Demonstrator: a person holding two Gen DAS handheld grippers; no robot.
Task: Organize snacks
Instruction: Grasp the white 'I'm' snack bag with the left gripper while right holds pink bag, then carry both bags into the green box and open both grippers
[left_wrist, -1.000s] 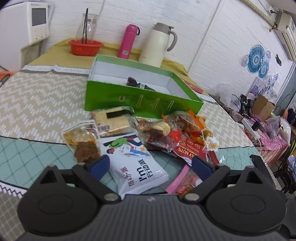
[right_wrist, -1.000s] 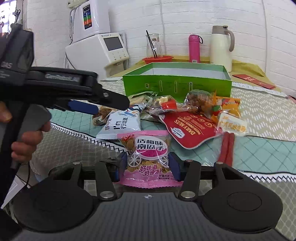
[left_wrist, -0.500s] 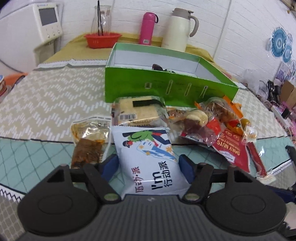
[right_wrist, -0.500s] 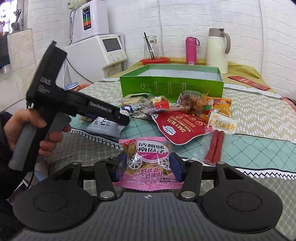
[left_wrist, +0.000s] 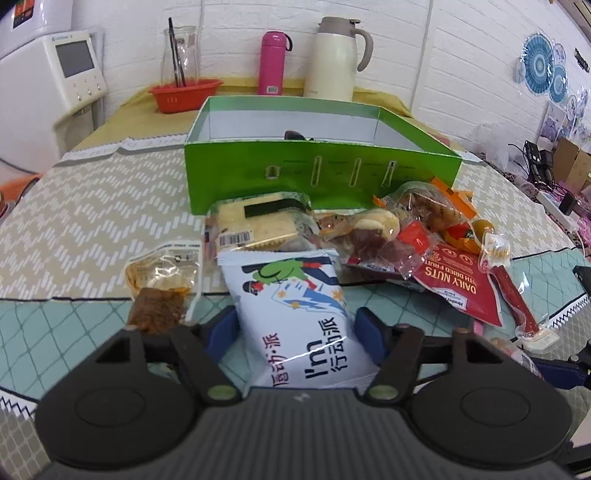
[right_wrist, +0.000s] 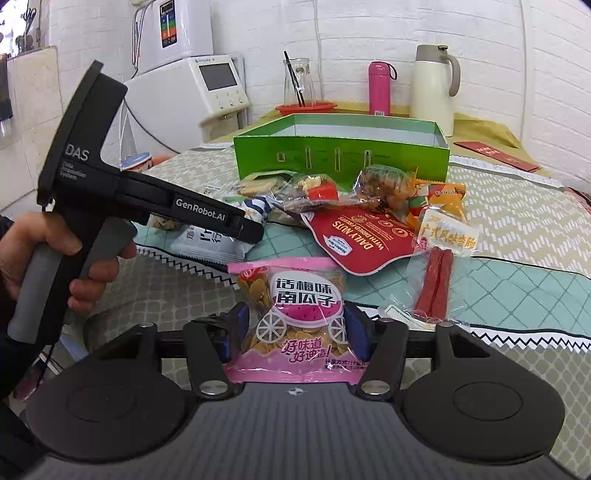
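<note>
Left wrist view: the left gripper (left_wrist: 295, 332) was closing around the white pouch (left_wrist: 295, 317), blue pads beside its edges, not clearly pressing. Over on the right wrist view, the right gripper (right_wrist: 291, 332) flanked the pink seed bag (right_wrist: 295, 321), jaws narrowing, contact unclear. Both packets lay on the table (left_wrist: 74, 206), before the green box (left_wrist: 321, 173).

Left gripper (left_wrist: 295, 332) has come forward over the white packet (left_wrist: 295, 317), which now lies between its closing jaws; pads appear not yet pressing.
</note>
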